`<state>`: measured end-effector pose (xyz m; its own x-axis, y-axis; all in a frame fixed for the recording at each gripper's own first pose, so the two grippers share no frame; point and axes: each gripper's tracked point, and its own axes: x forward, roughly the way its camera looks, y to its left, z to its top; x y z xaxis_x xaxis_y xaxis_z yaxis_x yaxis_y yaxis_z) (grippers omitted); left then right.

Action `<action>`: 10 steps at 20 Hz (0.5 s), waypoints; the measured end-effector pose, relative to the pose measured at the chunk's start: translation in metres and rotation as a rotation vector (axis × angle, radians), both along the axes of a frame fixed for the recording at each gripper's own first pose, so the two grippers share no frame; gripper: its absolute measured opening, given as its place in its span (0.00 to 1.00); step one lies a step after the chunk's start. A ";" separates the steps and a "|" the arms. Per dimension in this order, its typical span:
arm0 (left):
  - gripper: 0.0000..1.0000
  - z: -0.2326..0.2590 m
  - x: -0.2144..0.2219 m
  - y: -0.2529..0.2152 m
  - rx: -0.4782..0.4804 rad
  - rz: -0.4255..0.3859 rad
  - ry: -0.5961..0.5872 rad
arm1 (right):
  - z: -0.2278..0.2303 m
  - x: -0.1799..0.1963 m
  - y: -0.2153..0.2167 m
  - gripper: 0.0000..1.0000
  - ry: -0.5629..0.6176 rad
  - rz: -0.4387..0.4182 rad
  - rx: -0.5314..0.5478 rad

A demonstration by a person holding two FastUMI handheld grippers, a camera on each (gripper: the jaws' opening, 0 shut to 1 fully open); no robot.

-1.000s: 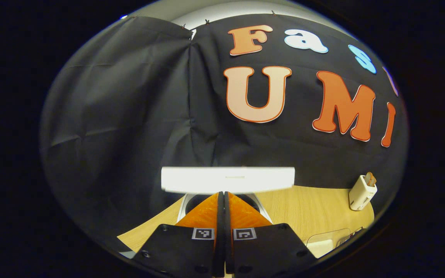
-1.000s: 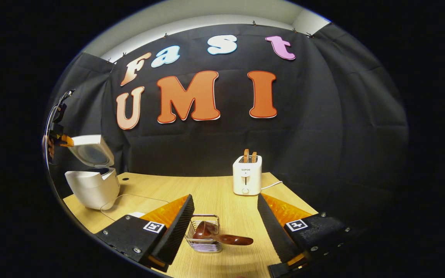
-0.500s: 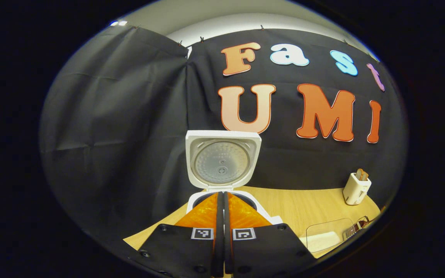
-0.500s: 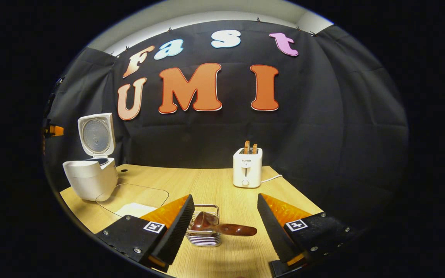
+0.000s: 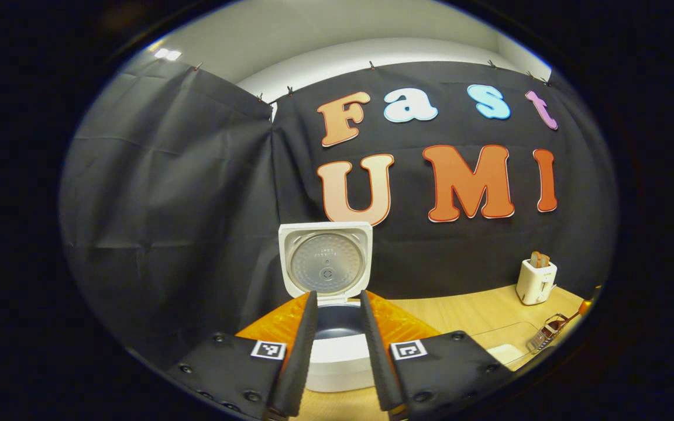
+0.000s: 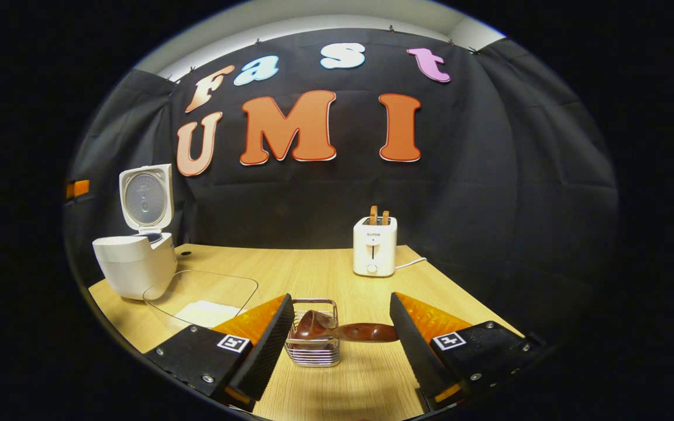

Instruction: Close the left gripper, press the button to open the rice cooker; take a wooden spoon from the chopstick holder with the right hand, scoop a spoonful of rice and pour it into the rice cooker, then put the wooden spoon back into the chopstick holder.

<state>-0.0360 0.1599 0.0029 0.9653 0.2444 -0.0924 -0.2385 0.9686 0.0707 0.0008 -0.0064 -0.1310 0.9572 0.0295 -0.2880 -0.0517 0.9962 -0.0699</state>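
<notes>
Facing the chopstick holder [image 6: 313, 342] on the worktop [image 6: 337, 280], my right gripper [image 6: 340, 333] stands wide open, empty, straight ahead of the wooden spoon [image 6: 343, 331], whose handle lies crosswise, pointing right. My left gripper [image 5: 337, 345], part open, holds nothing before the open rice cooker [image 5: 334, 327].

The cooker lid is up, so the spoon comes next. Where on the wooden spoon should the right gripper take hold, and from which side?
Grip the wooden spoon by its handle, which juts sideways out of the chopstick holder, clear of the wire. The open right gripper already faces it, so come straight ahead with one finger on each side of the handle. The bowl sits in the holder, awkward to clamp.
</notes>
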 end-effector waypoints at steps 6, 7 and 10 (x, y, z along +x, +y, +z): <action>0.63 -0.025 -0.005 -0.005 -0.034 0.011 0.022 | -0.023 -0.001 -0.016 0.98 0.061 -0.064 0.047; 0.63 -0.029 -0.004 -0.007 -0.042 0.011 0.027 | -0.031 0.000 -0.016 0.98 0.079 -0.064 0.056; 0.63 -0.043 -0.004 -0.011 -0.042 0.011 0.047 | -0.050 -0.002 -0.012 0.88 0.116 -0.062 0.100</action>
